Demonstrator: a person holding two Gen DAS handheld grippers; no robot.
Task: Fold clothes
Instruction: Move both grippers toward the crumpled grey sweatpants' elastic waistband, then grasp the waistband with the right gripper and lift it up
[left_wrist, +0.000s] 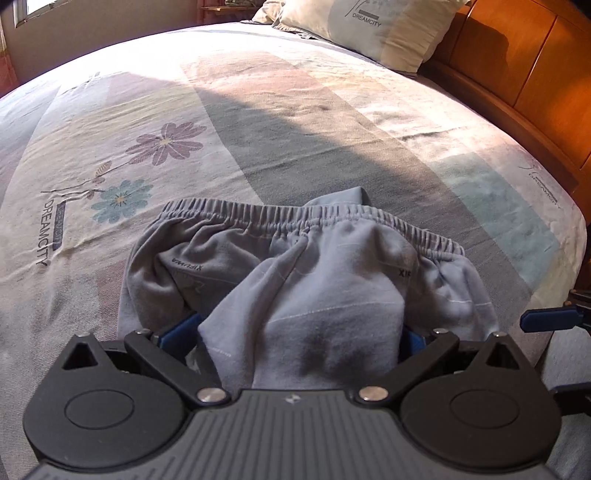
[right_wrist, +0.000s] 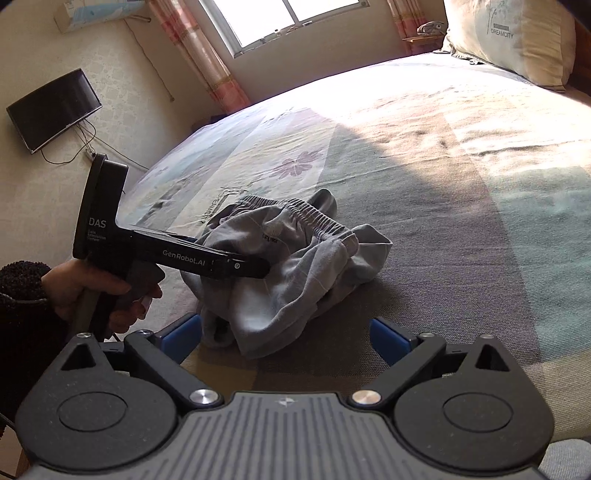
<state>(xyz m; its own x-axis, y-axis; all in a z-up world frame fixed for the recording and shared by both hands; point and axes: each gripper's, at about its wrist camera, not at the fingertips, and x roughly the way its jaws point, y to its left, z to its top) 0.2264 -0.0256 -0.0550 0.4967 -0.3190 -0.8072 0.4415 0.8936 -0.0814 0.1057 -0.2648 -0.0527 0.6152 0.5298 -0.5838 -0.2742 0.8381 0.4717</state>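
A grey garment with an elastic waistband lies bunched on the bed near its front edge, also seen as a crumpled heap in the right wrist view. My left gripper is pushed into it, its blue fingers wide apart with a thick fold of cloth between them; the pads do not visibly press. From the side, the left gripper rests over the heap's left part. My right gripper stands open just before the garment's near edge, and one of its blue fingers shows at the right.
The flowered bedsheet stretches far beyond the garment. Pillows lie at the far end by a wooden headboard. A person's hand holds the left gripper's handle. A wall television and a window are behind.
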